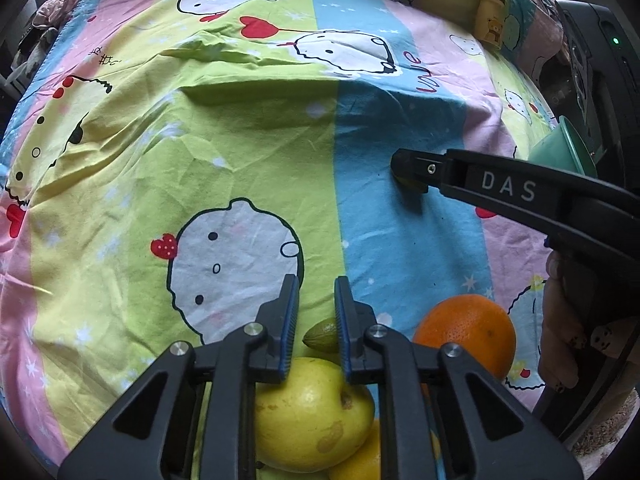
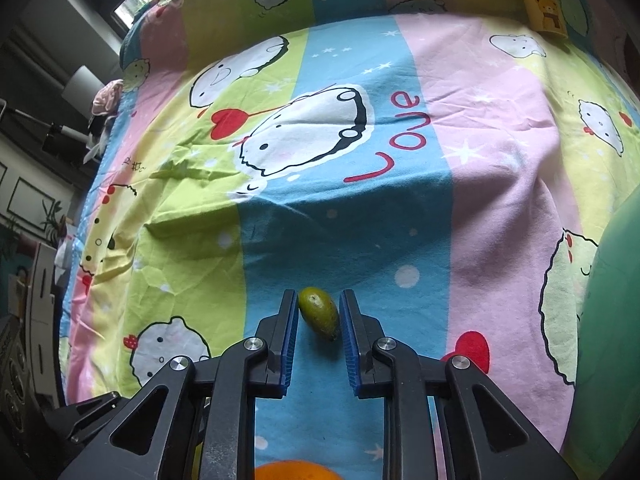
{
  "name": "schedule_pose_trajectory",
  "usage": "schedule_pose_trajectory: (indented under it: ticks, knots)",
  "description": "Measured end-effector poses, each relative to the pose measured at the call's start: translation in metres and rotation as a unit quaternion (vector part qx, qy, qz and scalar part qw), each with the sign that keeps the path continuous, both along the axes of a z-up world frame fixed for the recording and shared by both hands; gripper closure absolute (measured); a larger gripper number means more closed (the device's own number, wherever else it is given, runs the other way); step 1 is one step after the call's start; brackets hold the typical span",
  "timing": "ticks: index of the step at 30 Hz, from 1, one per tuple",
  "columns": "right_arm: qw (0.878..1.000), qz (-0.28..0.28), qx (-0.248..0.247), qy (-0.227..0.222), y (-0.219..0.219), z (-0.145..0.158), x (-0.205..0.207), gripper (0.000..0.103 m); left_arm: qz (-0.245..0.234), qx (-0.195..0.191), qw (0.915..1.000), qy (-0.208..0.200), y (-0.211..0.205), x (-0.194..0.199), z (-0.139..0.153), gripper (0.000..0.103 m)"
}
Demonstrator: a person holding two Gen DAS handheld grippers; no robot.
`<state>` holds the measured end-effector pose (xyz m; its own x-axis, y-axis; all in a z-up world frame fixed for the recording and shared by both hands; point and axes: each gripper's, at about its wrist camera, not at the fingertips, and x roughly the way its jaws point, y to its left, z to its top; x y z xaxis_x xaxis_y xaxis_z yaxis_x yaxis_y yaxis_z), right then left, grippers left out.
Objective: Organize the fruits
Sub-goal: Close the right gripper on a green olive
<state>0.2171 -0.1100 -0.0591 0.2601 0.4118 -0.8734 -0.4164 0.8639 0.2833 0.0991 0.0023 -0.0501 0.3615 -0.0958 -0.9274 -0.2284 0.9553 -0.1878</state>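
1. Centrally, left gripper (image 1: 316,280): jaws drawn close together, pointing steeply down at the sheet (image 1: 240,140). A near green fruit (image 1: 321,334) (small, pointed) shows in the narrow gap between the pads; whether they press on it cannot be told.
2. Right gripper (image 2: 319,294): blue pads closed on a far green fruit (image 2: 319,318), one pad at each flank, the fruit lying slantwise on the blue stripe. In the left view only a sliver of it shows under the black fingertip.
3. Yellow fruit (image 1: 312,412): large, blemished, under the left gripper's fingers, just behind the near green fruit.
4. Orange (image 1: 466,332): on the sheet to the right of the left gripper, near the yellow fruit. More orange peel shows at the bottom edge (kind unclear).
5. Hand (image 1: 560,320): wrapped around the right gripper's handle, nails painted.
6. Green bowl (image 1: 564,148): at the right edge, behind the right gripper's arm, well apart from the fruit.
7. Yellow cup (image 1: 490,20): bear print, upright at the far right of the bed.
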Motion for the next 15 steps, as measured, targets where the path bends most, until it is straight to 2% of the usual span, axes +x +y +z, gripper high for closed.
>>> schedule_pose_trajectory:
  ticks: [7, 11, 15]
  knots:
    - [1.000, -0.001, -0.007, -0.001, 0.001, -0.001, -0.001, 0.080, 0.008, 0.003, 0.9999, 0.006, 0.004, -0.007, 0.000, 0.085]
    - [1.000, -0.002, -0.008, -0.003, 0.001, -0.001, -0.001, 0.083, 0.005, -0.026, 0.9995, 0.021, 0.010, -0.002, 0.000, 0.084]
    - [1.000, -0.005, -0.003, 0.001, -0.002, -0.001, 0.002, 0.083, -0.033, -0.019, 0.9984, 0.041, 0.002, 0.006, 0.000, 0.084]
